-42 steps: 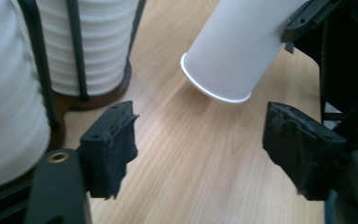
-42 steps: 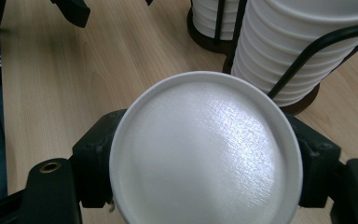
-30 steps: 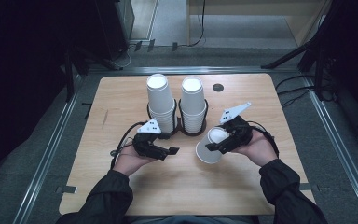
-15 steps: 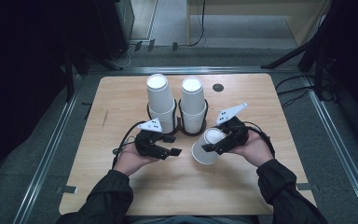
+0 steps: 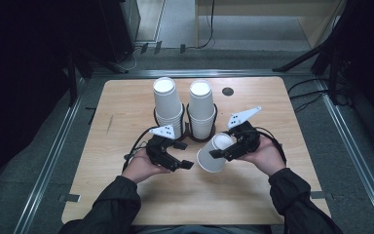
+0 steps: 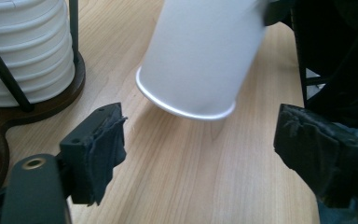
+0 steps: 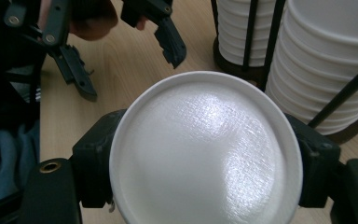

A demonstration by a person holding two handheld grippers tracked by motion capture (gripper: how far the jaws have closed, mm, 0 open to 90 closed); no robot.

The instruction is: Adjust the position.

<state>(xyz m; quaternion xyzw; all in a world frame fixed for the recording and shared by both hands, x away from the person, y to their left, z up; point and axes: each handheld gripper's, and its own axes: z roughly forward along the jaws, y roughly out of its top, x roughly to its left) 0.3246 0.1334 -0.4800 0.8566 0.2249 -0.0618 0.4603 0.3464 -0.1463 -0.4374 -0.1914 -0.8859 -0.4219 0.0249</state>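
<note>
While gripped by the right tool [image 5: 222, 152], the smooth white tapered paper cup [image 5: 213, 153] tilts.

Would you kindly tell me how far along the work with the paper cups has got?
Done: one white paper cup is out of the two stacks in the wire holder. In hand: the right gripper is clamped on that cup near its base, tilted above the table; the left gripper sits beside the rim, its jaws just opened, nothing between them. Left: likely passing or setting the cup down.
</note>
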